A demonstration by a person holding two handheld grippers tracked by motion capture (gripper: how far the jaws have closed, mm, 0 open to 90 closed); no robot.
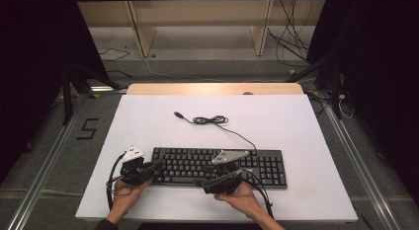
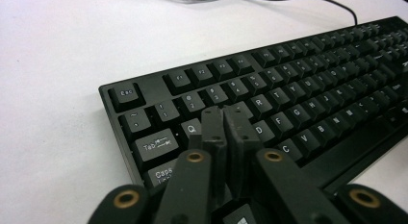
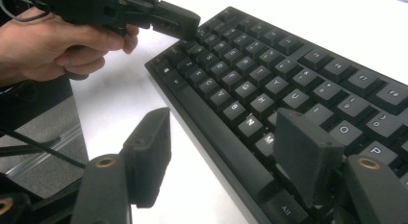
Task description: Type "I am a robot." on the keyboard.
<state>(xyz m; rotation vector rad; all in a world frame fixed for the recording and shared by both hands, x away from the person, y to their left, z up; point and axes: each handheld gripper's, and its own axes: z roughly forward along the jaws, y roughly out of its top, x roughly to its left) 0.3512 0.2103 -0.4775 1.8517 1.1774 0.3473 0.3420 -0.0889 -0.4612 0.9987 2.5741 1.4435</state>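
L tool (image 2: pixel 224 119): jaws closed, empty, tips over W/E keys
R tool (image 3: pixel 226 152): jaws wide, empty, straddling front edge nr M
kbd (image 1: pixel 220 166): flat on counter (image 1: pixel 148 121), near edge
step: prob pressing keys w/ L
next: L down on one key only

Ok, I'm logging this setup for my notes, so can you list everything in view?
keyboard: one, black, near middle of the board
cable: one, black, coiled behind the keyboard, plug end free
board: one, white, covers the table
shelf: one, pale wood, on the floor beyond the table
loose wires: several, black, on the floor far right
left gripper: one, black, shut over the keyboard's left keys
right gripper: one, black, open, straddling the keyboard's front edge
hands: two, at the near edge
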